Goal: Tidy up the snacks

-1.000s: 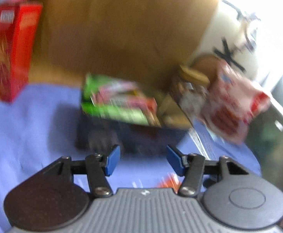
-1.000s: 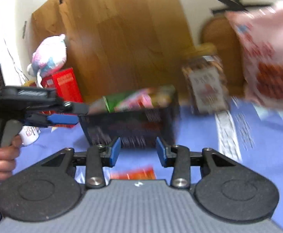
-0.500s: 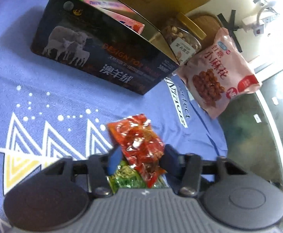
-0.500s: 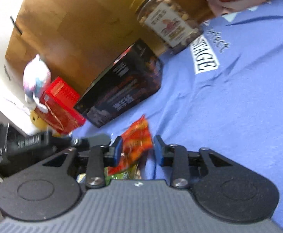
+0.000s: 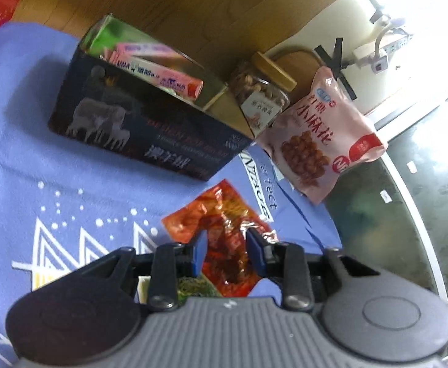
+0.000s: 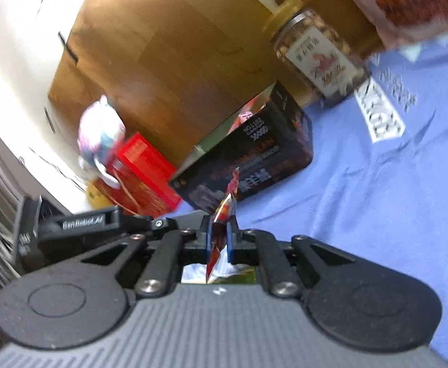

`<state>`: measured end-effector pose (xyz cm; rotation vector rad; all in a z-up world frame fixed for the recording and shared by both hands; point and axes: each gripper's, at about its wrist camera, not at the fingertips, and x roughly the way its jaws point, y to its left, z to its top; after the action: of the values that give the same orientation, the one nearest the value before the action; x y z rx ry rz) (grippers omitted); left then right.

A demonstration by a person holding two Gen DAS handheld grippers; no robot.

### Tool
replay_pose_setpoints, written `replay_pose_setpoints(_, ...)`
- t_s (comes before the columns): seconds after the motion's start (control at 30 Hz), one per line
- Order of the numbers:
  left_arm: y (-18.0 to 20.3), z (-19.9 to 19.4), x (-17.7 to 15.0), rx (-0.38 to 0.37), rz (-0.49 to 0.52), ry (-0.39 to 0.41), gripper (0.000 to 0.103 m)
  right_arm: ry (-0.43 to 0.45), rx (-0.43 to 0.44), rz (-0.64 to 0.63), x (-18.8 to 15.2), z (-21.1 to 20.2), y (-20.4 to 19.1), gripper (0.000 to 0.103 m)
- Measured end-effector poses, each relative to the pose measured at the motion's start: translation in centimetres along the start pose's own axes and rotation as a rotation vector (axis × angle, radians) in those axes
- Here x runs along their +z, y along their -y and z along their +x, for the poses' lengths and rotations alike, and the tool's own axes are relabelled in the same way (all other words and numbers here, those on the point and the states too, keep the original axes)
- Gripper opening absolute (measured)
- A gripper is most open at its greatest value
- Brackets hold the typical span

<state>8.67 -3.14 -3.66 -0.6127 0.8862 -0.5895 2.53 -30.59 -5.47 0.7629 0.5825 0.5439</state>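
Your surface: blue printed cloth [image 5: 24, 141] over a dark glass tabletop [image 5: 414, 202]. On the cloth you have a dark open box [image 5: 138, 135], nut jar [image 5: 260, 92], pink snack bag [image 5: 322, 150], and, apparently flat, a red snack packet [image 5: 221, 230].

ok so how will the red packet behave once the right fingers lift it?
Probably floppy: the red packet shows edge-on as a thin sheet, and its free end bends above the right gripper. Likely light, since it looks flat with little bulk. Its surface looks glossy, so it may slip or swing from this narrow pinch.
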Motion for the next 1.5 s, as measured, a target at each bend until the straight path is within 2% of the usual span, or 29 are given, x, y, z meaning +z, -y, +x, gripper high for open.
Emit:
replay_pose_setpoints(0.07,-0.3,-0.4,0.2,-0.008,-0.006,0.007,0.03,-0.012,0.014,0.066,0.1,0.2,0.8,0.012)
replay_pose_setpoints(0.13,-0.9,-1.3,0.3,-0.005,-0.015,0.029,0.044,-0.014,0.065,0.161,0.1,0.0,2.0,0.011)
replay_pose_setpoints(0.2,-1.3,-2.1,0.4,0.013,-0.012,0.056,0.046,-0.001,0.092,0.213,0.0,-0.5,2.7,0.011)
replay_pose_setpoints(0.27,-1.6,-2.7,0.1,0.01,-0.006,0.048,0.046,0.02,0.13,0.239,0.0,-1.1,3.3,0.011)
replay_pose_setpoints(0.3,-1.6,-3.0,-0.2,-0.004,0.009,0.043,0.047,0.018,0.146,0.255,-0.2,-1.4,3.4,0.011)
replay_pose_setpoints(0.4,-0.8,-3.7,-2.0,-0.017,0.099,0.038,0.061,-0.014,0.153,0.277,-0.9,-1.5,3.3,0.011)
replay_pose_setpoints(0.47,0.0,-3.6,-3.6,-0.003,0.16,0.03,0.063,-0.048,0.154,0.3,-1.8,-1.6,2.8,0.011)
replay_pose_setpoints(0.53,0.7,-3.3,-5.0,-0.035,0.185,-0.002,0.066,-0.052,0.166,0.301,-2.9,-2.3,2.1,0.012)
replay_pose_setpoints(0.6,1.4,-3.3,-5.9,-0.088,0.18,-0.018,0.065,-0.051,0.181,0.324,-3.8,-3.2,1.9,0.012)
replay_pose_setpoints(0.67,1.9,-3.7,-6.5,-0.106,0.174,-0.002,0.063,-0.056,0.192,0.351,-4.5,-3.8,2.0,0.012)
replay_pose_setpoints(0.83,3.5,-4.8,-7.1,-0.187,0.148,0.014,0.028,-0.041,0.207,0.336,-5.1,-6.1,0.9,0.012)
replay_pose_setpoints(0.9,4.4,-4.7,-7.6,-0.21,0.157,0.013,0.019,-0.048,0.212,0.321,-5.1,-6.8,0.7,0.012)
replay_pose_setpoints(0.93,5.0,-4.7,-7.9,-0.21,0.169,0.015,0.018,-0.053,0.221,0.317,-5.2,-7.0,0.6,0.012)
replay_pose_setpoints(1.1,6.6,-5.2,-9.0,-0.157,0.201,0.036,0.019,-0.065,0.211,0.255,-5.5,-7.3,-0.2,0.012)
replay_pose_setpoints(1.17,6.7,-6.0,-9.0,-0.13,0.22,0.055,0.023,-0.045,0.2,0.249,-5.5,-7.9,0.0,0.012)
replay_pose_setpoints(1.23,6.6,-6.3,-8.8,-0.078,0.236,0.054,0.031,-0.018,0.202,0.257,-5.3,-8.8,0.6,0.012)
replay_pose_setpoints(1.37,6.9,-6.5,-8.7,-0.021,0.268,0.054,0.033,0.026,0.209,0.283,-5.5,-10.0,1.2,0.012)
replay_pose_setpoints(1.43,7.3,-6.7,-8.8,-0.012,0.28,0.064,0.048,0.035,0.209,0.28,-5.4,-10.3,1.3,0.012)
replay_pose_setpoints(1.5,7.3,-7.0,-9.0,-0.022,0.278,0.069,0.05,0.048,0.225,0.28,-5.1,-10.5,1.3,0.012)
